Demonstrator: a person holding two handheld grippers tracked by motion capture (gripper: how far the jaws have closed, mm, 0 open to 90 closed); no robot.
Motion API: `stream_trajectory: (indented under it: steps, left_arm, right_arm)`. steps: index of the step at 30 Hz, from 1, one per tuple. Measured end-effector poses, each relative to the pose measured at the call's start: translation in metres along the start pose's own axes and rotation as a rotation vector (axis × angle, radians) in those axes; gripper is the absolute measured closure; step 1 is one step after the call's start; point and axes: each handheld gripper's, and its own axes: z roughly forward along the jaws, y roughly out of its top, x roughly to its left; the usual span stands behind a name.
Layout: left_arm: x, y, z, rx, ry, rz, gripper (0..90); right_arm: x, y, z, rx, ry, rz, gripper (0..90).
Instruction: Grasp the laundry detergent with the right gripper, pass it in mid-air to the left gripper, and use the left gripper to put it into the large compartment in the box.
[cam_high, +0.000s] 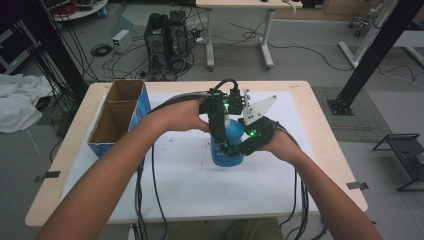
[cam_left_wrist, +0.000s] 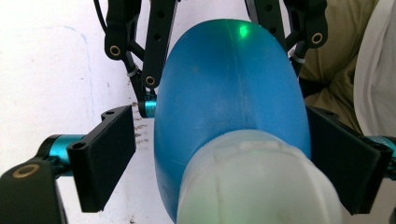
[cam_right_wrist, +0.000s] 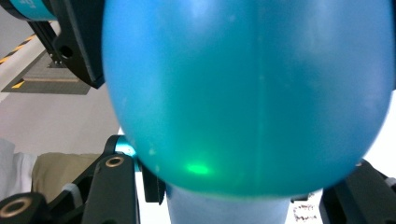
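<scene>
A blue bottle (cam_high: 227, 146) with a whitish cap (cam_left_wrist: 252, 186) stands upright on the white sheet at the table's middle. My right gripper (cam_high: 239, 145) comes in from the right and is shut on the bottle's body; its black jaws flank the blue body (cam_right_wrist: 247, 93) in the right gripper view. From above, my left gripper (cam_high: 223, 125) points down over the cap. It is open: its left pad (cam_left_wrist: 109, 156) stands a little off the bottle, and the right pad (cam_left_wrist: 343, 161) lies close against the other side. The right gripper's linkage (cam_left_wrist: 154, 42) shows beyond the bottle.
An open cardboard box (cam_high: 118, 116) with blue sides stands at the table's left. A white sheet (cam_high: 200, 185) covers the wooden tabletop (cam_high: 327, 165), with small brown specks (cam_left_wrist: 140, 128) near the bottle. Cables trail from both grippers toward the front edge.
</scene>
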Motion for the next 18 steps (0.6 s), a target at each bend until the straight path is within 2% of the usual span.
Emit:
stream_trajectory:
  steps: [5, 9, 18]
  left_arm:
    - [-0.0005, -0.0002, 0.0005, -0.004, -0.006, 0.01, 16.2]
    - [-0.0005, -0.0008, 0.0001, -0.006, -0.004, 0.013, 18.5]
    - [-0.0002, -0.0011, -0.0009, -0.009, 0.003, 0.016, 19.4]
  right_arm:
    - [0.002, 0.0001, 0.0001, 0.011, 0.011, 0.026, 43.8]
    - [-0.0003, 0.0002, 0.0005, -0.004, 0.004, -0.004, 43.9]
    - [-0.0007, 0.0, 0.0003, -0.004, 0.003, -0.005, 43.9]
